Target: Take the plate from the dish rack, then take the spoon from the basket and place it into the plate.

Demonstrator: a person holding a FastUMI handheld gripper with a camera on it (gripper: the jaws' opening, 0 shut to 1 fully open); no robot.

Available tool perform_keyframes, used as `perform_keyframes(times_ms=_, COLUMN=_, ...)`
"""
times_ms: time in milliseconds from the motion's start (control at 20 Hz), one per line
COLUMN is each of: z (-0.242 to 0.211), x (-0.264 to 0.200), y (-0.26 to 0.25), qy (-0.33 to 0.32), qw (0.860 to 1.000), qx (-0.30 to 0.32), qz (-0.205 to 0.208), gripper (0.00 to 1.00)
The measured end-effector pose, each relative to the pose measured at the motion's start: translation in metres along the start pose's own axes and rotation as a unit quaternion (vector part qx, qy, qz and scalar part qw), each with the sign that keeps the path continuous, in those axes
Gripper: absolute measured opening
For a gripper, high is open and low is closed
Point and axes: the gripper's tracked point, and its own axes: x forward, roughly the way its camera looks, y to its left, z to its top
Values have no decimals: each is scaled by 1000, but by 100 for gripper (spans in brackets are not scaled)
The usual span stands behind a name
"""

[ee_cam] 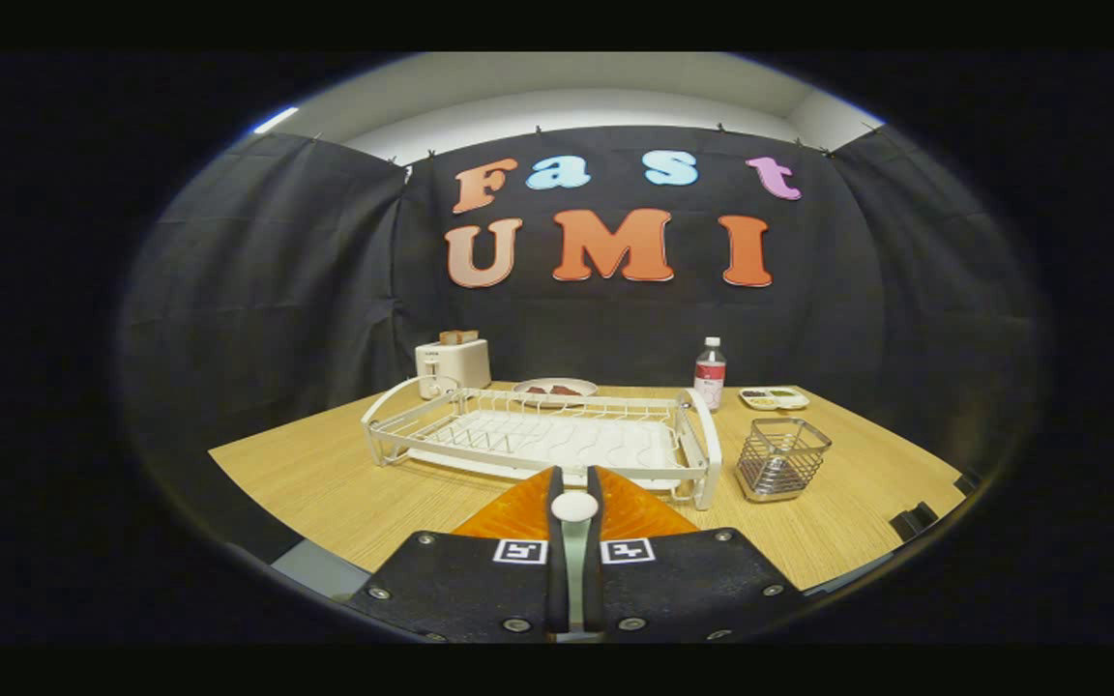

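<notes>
On the wooden table (344, 483), a white dish rack (542, 440) is set just beyond the gripper (574, 541), with its wire rails seen bare. The gripper is held low and level over the table's near edge, pointed straight at the rack. Its two black fingers (555, 570) are drawn close together, and a spoon (574, 551) is pinched between them: the grey handle is seen running up the narrow gap, and the pale rounded end is seen standing out just past the fingertips. An orange plate (634, 507) is seen directly ahead of and beneath the fingertips, between them and the rack's front rail; whether the spoon is touching the plate cannot be told. A wire basket (781, 459) is stood to the right of the rack, close beside its front corner. Farther back, a white toaster (453, 365) is placed behind the rack's left end, a small dish of food (555, 389) behind its middle, a bottle (710, 373) behind its right end, and a small divided tray (774, 397) just right of the bottle.
</notes>
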Motion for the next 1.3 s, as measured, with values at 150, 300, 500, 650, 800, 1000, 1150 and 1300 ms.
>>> perform_keyframes(times_ms=150, z=-11, x=5, y=2, qy=9, qw=1000, qx=-9, qz=-4, gripper=6)
perform_keyframes(times_ms=300, z=-19, x=10, y=-2, qy=21, qw=1000, qx=-9, qz=-9, gripper=6)
perform_keyframes(times_ms=500, z=-25, x=14, y=-5, qy=31, qw=999, qx=0, qz=-12, gripper=8)
perform_keyframes(times_ms=650, z=-41, x=17, y=-10, qy=58, qw=998, qx=0, qz=-18, gripper=14)
perform_keyframes(times_ms=800, z=-51, x=19, y=-14, qy=77, qw=997, qx=-2, qz=-22, gripper=21)
perform_keyframes(times_ms=1000, z=-42, x=24, y=-20, qy=72, qw=997, qx=9, qz=-20, gripper=43)
perform_keyframes(times_ms=1150, z=-38, x=28, y=-30, qy=72, qw=997, qx=13, qz=-28, gripper=75)
perform_keyframes(times_ms=1300, z=-31, x=30, y=-41, qy=69, qw=997, qx=13, qz=-37, gripper=98)
